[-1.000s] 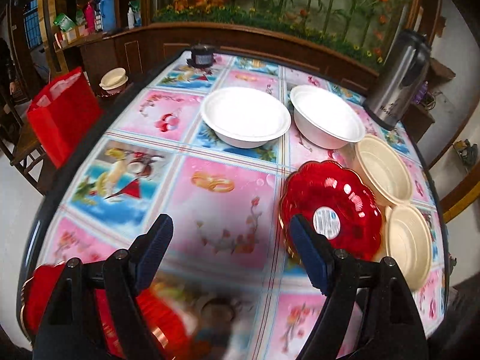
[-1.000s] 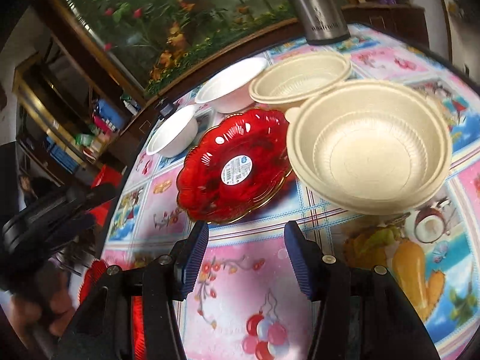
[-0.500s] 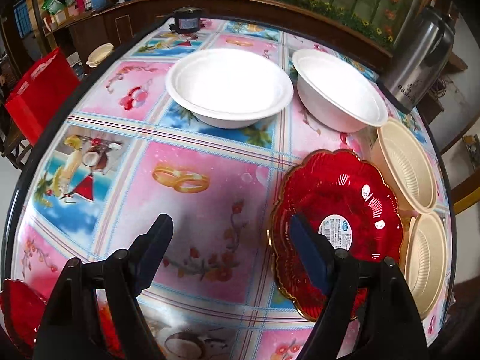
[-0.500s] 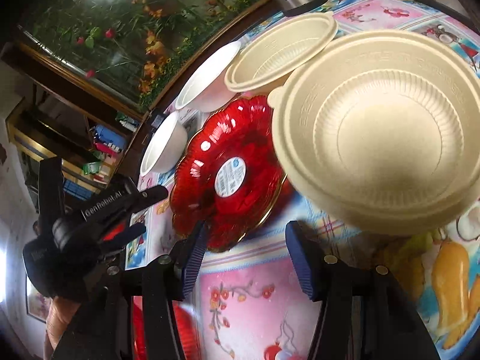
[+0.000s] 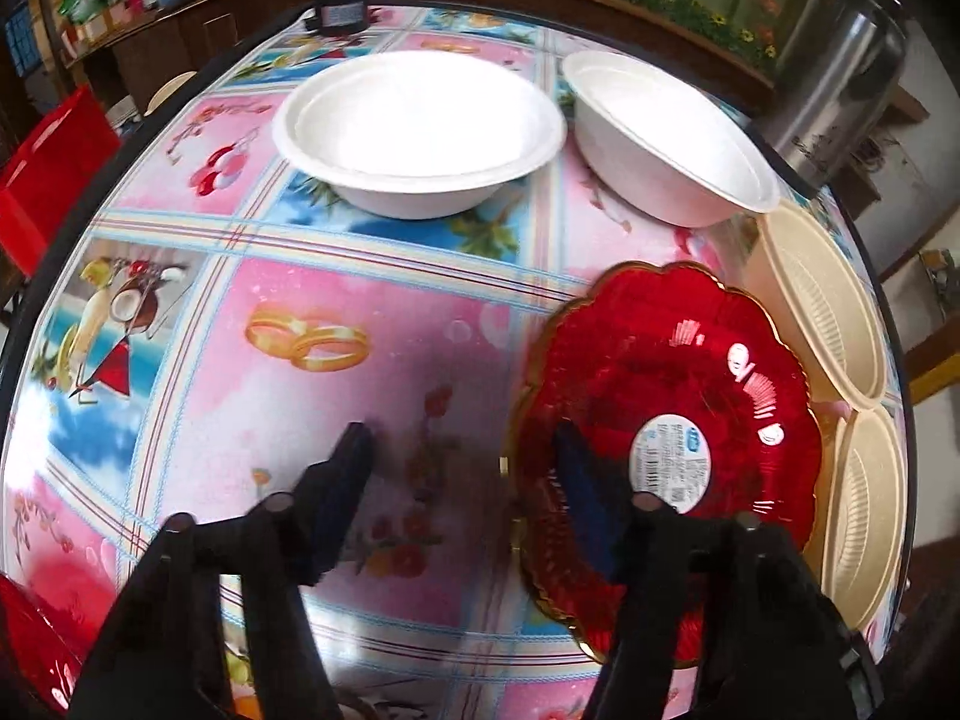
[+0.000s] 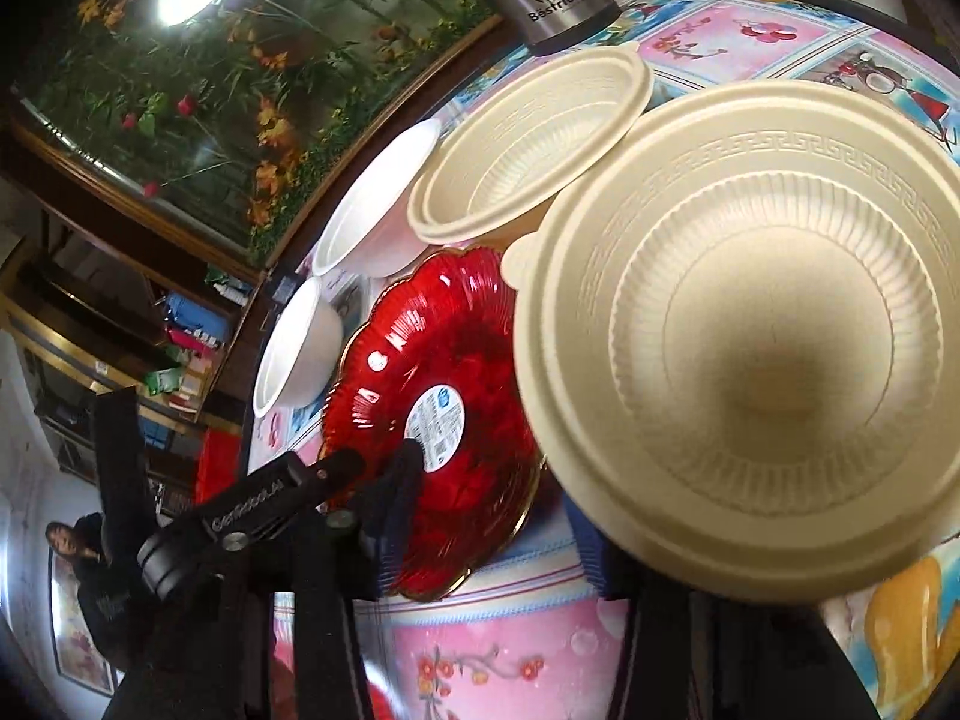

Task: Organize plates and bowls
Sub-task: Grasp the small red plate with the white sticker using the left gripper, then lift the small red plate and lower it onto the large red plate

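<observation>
Two white bowls (image 5: 418, 132) (image 5: 672, 138) are seen side by side at the far part of the table (image 5: 372, 312); two cream ribbed bowls (image 5: 822, 312) (image 5: 870, 510) are lined along its right edge; one red scalloped plate (image 5: 666, 420) is laid between them, touching the cream pair; a second red plate (image 5: 30, 642) is glimpsed at the near left corner. One steel flask (image 5: 834, 66) is stood beyond the bowls. The left gripper (image 5: 462, 480) is held with fingers spread apart, its right finger over the plate's left rim. The right gripper (image 6: 498, 510) is likewise parted, nothing clasped, across the plate's near edge beside the nearest cream bowl (image 6: 756, 336).
</observation>
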`<state>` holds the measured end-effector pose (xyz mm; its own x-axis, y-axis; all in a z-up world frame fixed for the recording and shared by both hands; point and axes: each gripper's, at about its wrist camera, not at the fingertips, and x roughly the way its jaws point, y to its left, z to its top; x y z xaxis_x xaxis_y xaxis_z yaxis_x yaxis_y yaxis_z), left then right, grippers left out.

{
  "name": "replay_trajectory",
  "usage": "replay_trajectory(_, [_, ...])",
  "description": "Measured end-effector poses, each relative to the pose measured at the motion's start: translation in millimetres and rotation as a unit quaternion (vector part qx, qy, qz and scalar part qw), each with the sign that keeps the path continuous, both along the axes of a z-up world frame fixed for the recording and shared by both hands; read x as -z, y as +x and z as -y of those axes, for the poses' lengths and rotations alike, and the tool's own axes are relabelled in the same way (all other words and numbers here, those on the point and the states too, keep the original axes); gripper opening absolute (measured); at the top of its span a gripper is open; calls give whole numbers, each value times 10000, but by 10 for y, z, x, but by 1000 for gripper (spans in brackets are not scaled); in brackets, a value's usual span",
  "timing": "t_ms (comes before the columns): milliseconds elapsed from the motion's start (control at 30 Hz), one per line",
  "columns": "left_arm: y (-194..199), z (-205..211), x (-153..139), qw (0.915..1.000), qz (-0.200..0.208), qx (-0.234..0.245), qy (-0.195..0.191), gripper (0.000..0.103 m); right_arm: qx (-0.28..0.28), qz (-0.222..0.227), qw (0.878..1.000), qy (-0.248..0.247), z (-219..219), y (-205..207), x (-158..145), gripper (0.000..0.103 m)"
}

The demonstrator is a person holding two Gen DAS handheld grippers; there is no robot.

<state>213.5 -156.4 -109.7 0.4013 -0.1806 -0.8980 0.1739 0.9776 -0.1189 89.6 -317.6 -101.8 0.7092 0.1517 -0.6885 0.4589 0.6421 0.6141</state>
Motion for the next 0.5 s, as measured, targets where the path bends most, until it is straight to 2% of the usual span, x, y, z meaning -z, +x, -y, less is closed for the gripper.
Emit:
replay_trajectory(67, [-15,30,-12,10000,-10,70,-43,41,38,-86,10000,-18,29,23,20,19])
replay_trajectory(100, [-29,42,-15,9999,-12,119,-80,38,55,-107,9999,2,48,21,40,13])
replay_trajectory(167, [-49,61,-20,9996,-38,215,-160,25,70,-100,9999,47,71,18,57,12])
replay_trajectory(233, [-93,90,-24,9993,-54,324,-160,19,59,-97,9999,-22,58,18,57,11])
replay_trajectory(500, [-294,-88,-34,9995,-86,278,-159,18,-136,-123,9998,9,-21,-80,60,11])
